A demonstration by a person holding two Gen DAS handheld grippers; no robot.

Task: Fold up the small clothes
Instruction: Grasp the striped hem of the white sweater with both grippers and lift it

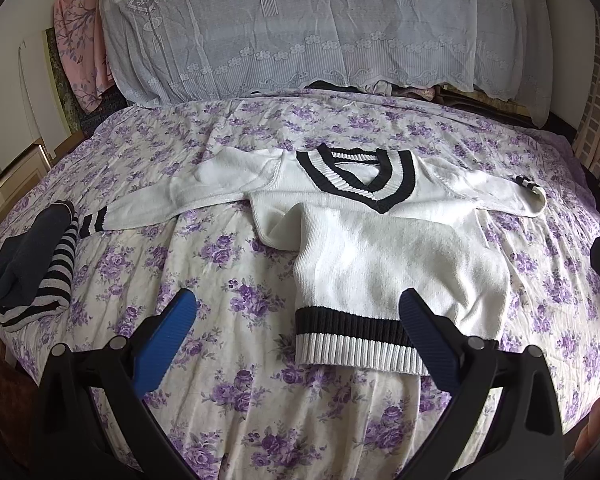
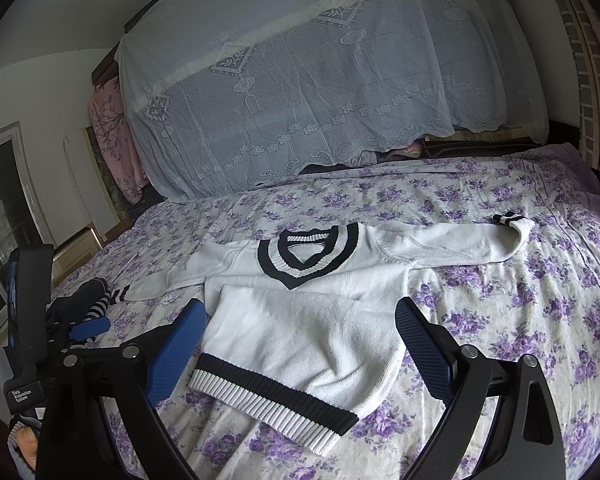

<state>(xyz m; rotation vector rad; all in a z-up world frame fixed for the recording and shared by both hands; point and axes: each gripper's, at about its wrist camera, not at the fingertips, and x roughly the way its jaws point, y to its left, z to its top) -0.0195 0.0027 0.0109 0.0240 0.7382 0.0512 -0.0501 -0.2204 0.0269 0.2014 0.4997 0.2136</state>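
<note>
A small white knit sweater [image 1: 380, 248] with a black-and-white V collar and striped hem lies face up on the flowered bedspread [image 1: 228, 272], both sleeves spread sideways. In the right wrist view the same sweater [image 2: 300, 320] lies between the fingers. My left gripper [image 1: 298, 306] hovers open just before the hem's left corner, holding nothing. Open too, my right gripper [image 2: 300, 314] hangs over the sweater's lower body. A folded pile of striped and dark clothes [image 1: 36, 268] rests at the left, also visible as the pile [image 2: 96, 300] beyond the left gripper's body [image 2: 28, 320].
A lace-covered heap [image 1: 320, 28] stands behind the bed. Pink cloth [image 1: 80, 40] hangs at the back left. A framed picture [image 1: 16, 184] leans by the left bed edge. The bedspread [image 2: 520, 320] stretches bare to the right of the sweater.
</note>
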